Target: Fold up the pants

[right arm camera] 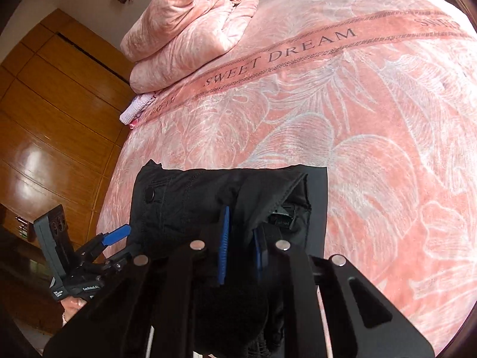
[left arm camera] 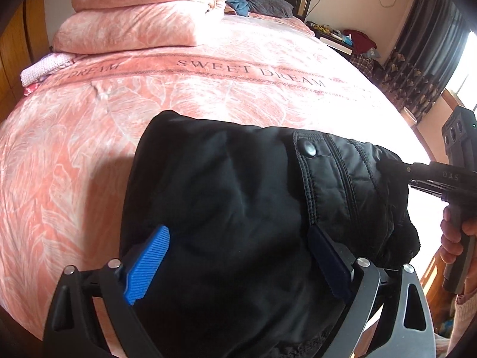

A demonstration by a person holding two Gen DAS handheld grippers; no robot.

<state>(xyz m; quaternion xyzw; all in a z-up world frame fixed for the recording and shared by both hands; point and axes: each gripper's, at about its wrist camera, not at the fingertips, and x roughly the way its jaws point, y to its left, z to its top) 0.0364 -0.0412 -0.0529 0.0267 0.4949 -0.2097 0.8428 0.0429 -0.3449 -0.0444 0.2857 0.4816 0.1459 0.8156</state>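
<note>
Fabric is hiding much of what I am trying to see: the black pants [left arm camera: 238, 197] are filling the gap of my left gripper [left arm camera: 235, 264], whose blue pads [left arm camera: 147, 264] are standing wide apart with the cloth draped loosely between them, so that one is released. From the left wrist view, the tips of my right gripper [left arm camera: 390, 168] are disappearing into the waistband edge, and its body is being cut off by the frame. In the right wrist view, my right gripper [right arm camera: 241, 246] is pinching a fold of the pants [right arm camera: 208, 197] between its narrowly spaced pads. The pants are lying bunched on the near part of the pink bedspread [right arm camera: 357, 125], snap button [left arm camera: 308, 150] facing up, stitched waistband showing, lower portion falling out of view.
</note>
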